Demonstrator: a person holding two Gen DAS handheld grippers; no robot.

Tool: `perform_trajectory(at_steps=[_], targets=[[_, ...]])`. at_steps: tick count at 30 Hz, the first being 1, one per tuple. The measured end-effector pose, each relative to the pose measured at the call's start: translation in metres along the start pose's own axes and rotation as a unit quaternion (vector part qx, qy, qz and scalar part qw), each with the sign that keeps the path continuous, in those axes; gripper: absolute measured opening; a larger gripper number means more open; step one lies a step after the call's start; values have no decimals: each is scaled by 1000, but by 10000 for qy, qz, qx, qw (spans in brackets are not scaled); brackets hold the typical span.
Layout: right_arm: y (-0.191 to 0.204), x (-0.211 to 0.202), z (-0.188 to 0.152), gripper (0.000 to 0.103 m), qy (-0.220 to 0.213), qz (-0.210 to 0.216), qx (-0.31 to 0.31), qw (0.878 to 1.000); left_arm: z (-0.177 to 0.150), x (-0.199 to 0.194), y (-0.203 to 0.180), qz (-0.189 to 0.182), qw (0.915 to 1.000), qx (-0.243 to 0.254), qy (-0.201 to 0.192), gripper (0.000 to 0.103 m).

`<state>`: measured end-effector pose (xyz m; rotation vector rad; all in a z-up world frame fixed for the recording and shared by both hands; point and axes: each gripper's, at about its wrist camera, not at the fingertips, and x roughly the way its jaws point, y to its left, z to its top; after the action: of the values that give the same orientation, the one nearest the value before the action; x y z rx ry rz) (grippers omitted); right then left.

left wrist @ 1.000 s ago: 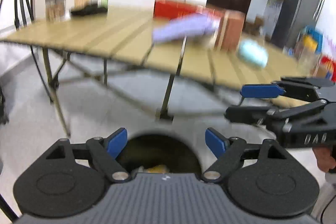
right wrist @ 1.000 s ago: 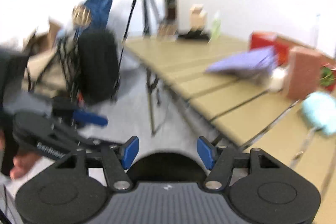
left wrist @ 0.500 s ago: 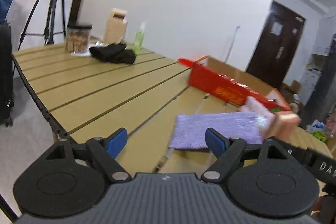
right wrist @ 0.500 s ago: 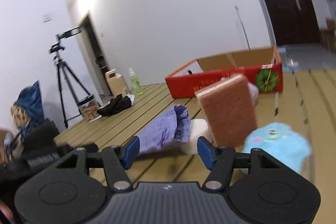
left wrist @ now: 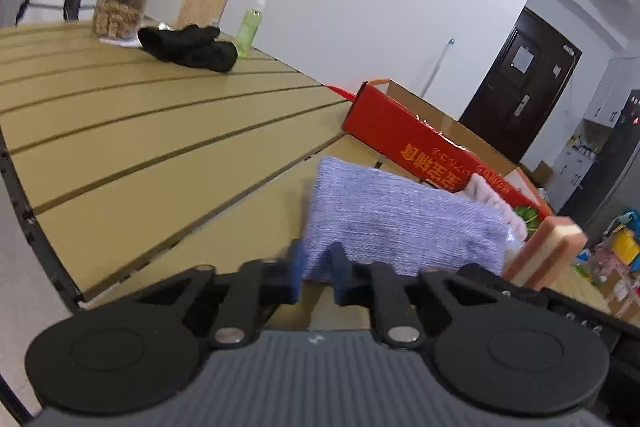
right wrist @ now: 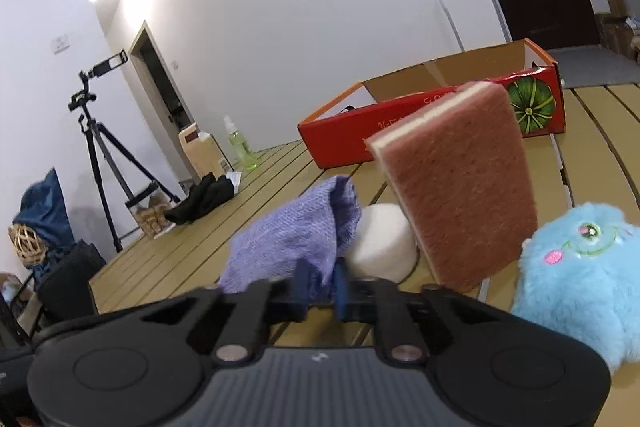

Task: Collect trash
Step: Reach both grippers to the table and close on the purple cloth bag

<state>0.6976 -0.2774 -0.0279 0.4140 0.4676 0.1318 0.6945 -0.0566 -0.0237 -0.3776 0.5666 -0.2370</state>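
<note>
Pinching is what both tools appear to do: the left tool (left wrist: 318, 269) has its blue pads drawn nearly together on the near corner of the purple cloth (left wrist: 400, 219), and the right tool (right wrist: 322, 285) is pressed the same way on a lower fold of that cloth. Both sets of jaws have just been closing, with fabric between them.

The cloth lies straight ahead of each tool, at the near edge of the bench (left wrist: 140, 131). In the left wrist view its long axis runs from lower centre toward the right of the frame. Neither hand is nearer, since each looks to have an end, so the coming lift likely depends on both rising together, keeping the cloth from sagging or slipping.

The right wrist view shows what the left mostly hides: a white lump (right wrist: 380, 243) tucked under the cloth's far side, a sponge (right wrist: 460, 187) standing tilted just right of it, and a blue plush toy (right wrist: 580, 275) at lower right. The left wrist view alone shows the cloth's full flat spread, with the red box (left wrist: 400, 135) just behind.
</note>
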Motion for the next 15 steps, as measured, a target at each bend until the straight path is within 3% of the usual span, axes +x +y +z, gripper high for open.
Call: perform_trajectory(at_steps=[3, 10, 15], targets=[[0, -7, 1, 5, 30, 60, -7, 10000, 2, -8, 2, -108, 9999, -117, -38, 1], [24, -40, 4, 4, 103, 526, -374, 9979, 5, -58, -16, -495, 9979, 161, -390, 1], [23, -73, -1, 3, 889, 864, -226, 9920, -15, -89, -15, -402, 9984, 378, -124, 5]])
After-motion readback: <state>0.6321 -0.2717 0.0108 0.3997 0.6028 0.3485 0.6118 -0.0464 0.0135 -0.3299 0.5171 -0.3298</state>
